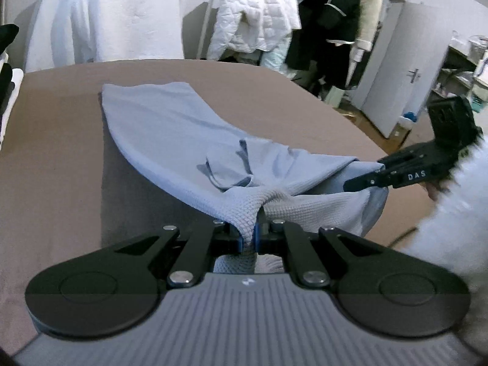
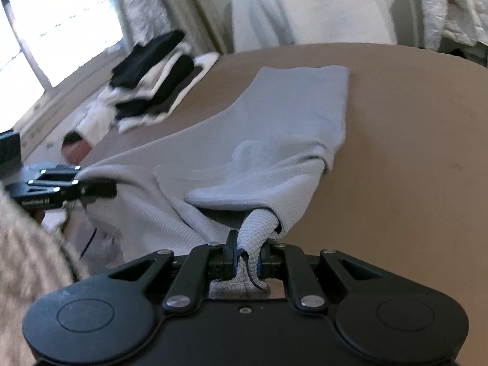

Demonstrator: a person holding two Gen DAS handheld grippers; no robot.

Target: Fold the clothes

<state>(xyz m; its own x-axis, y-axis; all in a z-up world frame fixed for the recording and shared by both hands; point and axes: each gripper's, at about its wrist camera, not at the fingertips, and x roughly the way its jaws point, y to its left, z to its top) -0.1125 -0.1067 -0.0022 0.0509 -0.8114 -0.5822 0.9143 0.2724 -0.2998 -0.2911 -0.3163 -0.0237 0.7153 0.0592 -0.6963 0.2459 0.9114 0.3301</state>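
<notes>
A light blue knitted garment [image 1: 170, 128] lies stretched over the brown table [image 1: 61, 152], its far end flat and its near end lifted. My left gripper [image 1: 255, 234] is shut on one near corner of the cloth, which bunches between the pads. In the right wrist view the same garment [image 2: 299, 113] rises toward my right gripper [image 2: 247, 254], shut on the other near corner. Each gripper shows in the other's view: the right gripper [image 1: 363, 181] at the right edge, the left gripper [image 2: 79, 183] at the left edge.
A stack of folded black and white clothes [image 2: 155, 82] sits on the table's far left side. Behind the table hang white garments [image 1: 253, 18] and dark coats [image 1: 332, 30]. A white door [image 1: 405, 70] stands at the right. A fluffy white sleeve [image 1: 451, 213] is beside the right gripper.
</notes>
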